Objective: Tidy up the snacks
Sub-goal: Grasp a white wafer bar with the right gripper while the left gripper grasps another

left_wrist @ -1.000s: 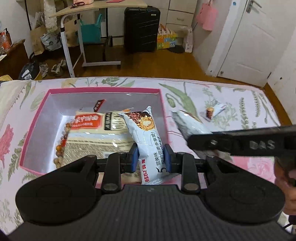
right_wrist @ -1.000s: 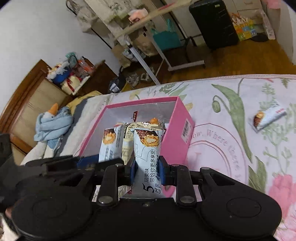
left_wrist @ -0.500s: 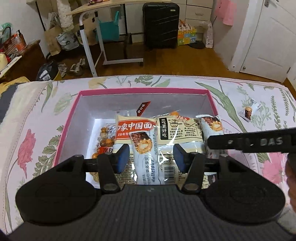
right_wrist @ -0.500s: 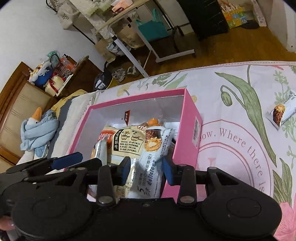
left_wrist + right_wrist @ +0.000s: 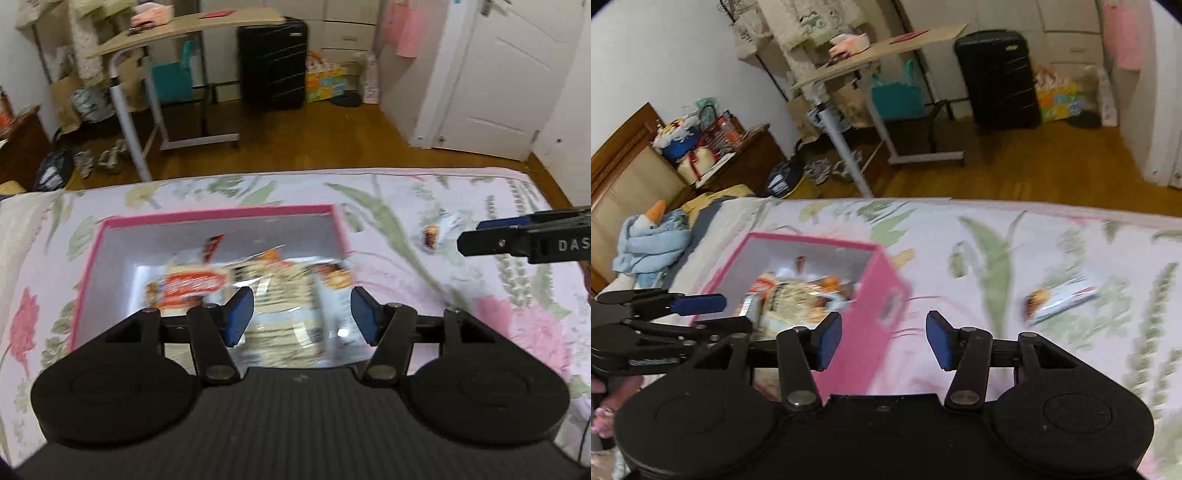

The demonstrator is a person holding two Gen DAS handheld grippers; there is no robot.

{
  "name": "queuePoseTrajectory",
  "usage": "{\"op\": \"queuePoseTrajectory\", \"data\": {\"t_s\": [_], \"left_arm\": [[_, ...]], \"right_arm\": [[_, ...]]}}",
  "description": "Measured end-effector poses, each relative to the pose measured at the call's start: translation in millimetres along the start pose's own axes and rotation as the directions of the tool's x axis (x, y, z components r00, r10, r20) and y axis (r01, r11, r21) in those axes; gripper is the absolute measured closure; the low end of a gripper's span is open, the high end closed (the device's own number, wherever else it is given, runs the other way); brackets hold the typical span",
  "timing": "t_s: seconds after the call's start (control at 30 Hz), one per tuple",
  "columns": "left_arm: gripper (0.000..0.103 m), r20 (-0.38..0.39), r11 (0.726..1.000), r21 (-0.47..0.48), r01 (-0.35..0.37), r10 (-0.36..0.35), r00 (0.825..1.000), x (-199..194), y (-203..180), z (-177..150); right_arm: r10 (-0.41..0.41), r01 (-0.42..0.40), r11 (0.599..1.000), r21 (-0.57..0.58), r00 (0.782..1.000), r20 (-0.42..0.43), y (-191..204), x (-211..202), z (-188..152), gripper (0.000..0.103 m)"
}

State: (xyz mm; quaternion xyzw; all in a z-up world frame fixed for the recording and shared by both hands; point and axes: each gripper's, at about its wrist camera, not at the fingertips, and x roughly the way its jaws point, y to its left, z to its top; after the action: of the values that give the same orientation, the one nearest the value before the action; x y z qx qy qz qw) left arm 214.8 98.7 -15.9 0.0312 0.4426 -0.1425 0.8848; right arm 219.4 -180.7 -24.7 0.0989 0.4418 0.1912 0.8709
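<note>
A pink box (image 5: 88,266) with a white inside stands on the flowered bedspread and holds several snack packets (image 5: 288,291). My left gripper (image 5: 301,314) hovers over the box's near side, its jaws opening, nothing pressed between the blue pads. My right gripper (image 5: 882,338) hangs over the box's right wall (image 5: 871,314) and the spread, jaws opening too, nothing between them. One small snack packet (image 5: 1060,297) lies loose on the spread to the right, also seen as a blurred packet (image 5: 434,234) in the left wrist view.
The bed's far edge (image 5: 295,173) drops to a wooden floor with a rolling desk (image 5: 177,29) and a black suitcase (image 5: 273,62). A blue plush toy (image 5: 650,236) and pillow lie at the bed's left end. A white door (image 5: 509,74) stands at the right.
Both grippers let go of their white snack packets, which now lie in the box. Both sets of jaws spread wider and both grippers lifted back; the right one swung right.
</note>
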Motion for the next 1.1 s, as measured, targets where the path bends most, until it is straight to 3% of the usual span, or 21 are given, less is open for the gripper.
{"op": "queuePoseTrajectory", "data": {"t_s": [0.27, 0.4, 0.53, 0.7, 0.87, 1.0, 1.1], "left_arm": [[0.046, 0.009, 0.996, -0.005, 0.086, -0.086, 0.996, 25, -57, 25], [0.048, -0.001, 0.995, -0.070, 0.077, -0.077, 0.997, 62, -81, 36], [0.048, -0.038, 0.983, -0.144, 0.117, -0.124, 0.992, 102, -104, 46], [0.049, -0.064, 0.981, -0.176, 0.077, -0.089, 0.994, 152, -130, 47], [0.049, -0.077, 0.940, -0.331, 0.083, -0.115, 0.990, 200, -125, 38], [0.052, -0.030, 0.913, -0.389, 0.127, -0.150, 0.988, 219, -126, 30], [0.060, -0.032, 0.910, -0.391, 0.138, -0.163, 0.986, 229, -132, 27]], "right_arm": [[-0.069, 0.069, 0.997, -0.023, 0.998, 0.010, -62, -8, 8, 0.038], [-0.102, 0.101, 0.995, -0.005, 0.995, -0.020, -101, 16, 9, 0.037], [-0.120, 0.120, 0.993, 0.019, 0.993, -0.023, -137, 42, 12, 0.037], [-0.119, 0.119, 0.992, 0.042, 0.993, -0.006, -171, 71, 14, 0.038], [-0.078, 0.076, 0.992, 0.099, 0.997, 0.019, -193, 89, 17, 0.038], [-0.085, 0.084, 0.989, 0.120, 0.996, 0.001, -201, 102, 15, 0.049], [-0.055, 0.057, 0.987, 0.149, 0.998, -0.015, -204, 105, 6, 0.067]]}}
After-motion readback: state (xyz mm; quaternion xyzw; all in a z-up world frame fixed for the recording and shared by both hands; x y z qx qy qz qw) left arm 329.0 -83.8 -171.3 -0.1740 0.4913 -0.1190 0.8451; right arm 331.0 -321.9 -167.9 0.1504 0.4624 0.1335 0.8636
